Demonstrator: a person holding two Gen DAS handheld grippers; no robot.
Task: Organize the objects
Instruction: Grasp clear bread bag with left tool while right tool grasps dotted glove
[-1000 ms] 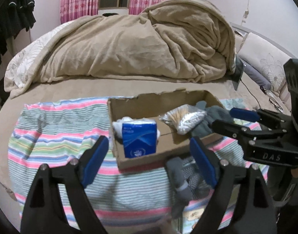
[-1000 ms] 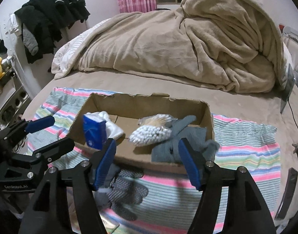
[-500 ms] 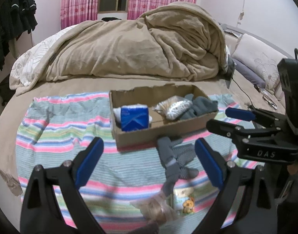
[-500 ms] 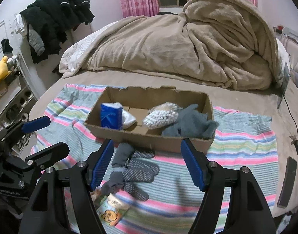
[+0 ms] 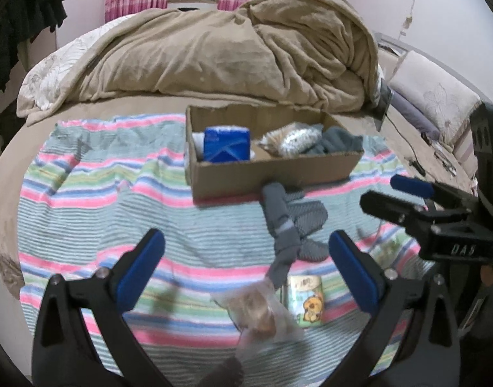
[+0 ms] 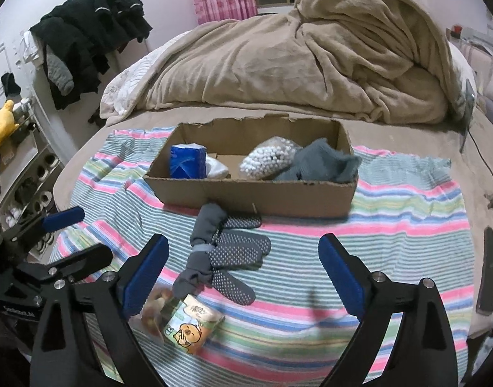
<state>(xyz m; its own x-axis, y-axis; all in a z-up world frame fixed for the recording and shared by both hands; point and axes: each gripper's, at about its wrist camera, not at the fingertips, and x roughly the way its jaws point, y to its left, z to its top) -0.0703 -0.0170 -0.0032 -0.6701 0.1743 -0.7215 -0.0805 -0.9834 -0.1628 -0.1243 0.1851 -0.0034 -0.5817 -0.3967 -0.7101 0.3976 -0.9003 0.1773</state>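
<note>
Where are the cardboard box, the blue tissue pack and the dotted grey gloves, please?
cardboard box [image 6: 262, 195], right wrist view, front wall.
blue tissue pack [image 6: 185, 161], right wrist view, blue face.
dotted grey gloves [image 6: 240, 251], right wrist view, dotted palm.

Bed [image 6: 391, 135] — striped towel [image 6: 391, 213] spread flat, beige blanket [image 6: 295, 64] heaped behind.

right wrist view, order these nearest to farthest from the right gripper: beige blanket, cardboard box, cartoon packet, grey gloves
1. cartoon packet, low, by the right gripper's left finger.
2. grey gloves, on the striped towel just ahead of the open fingers.
3. cardboard box, behind the gloves.
4. beige blanket, heaped at the back.
</note>
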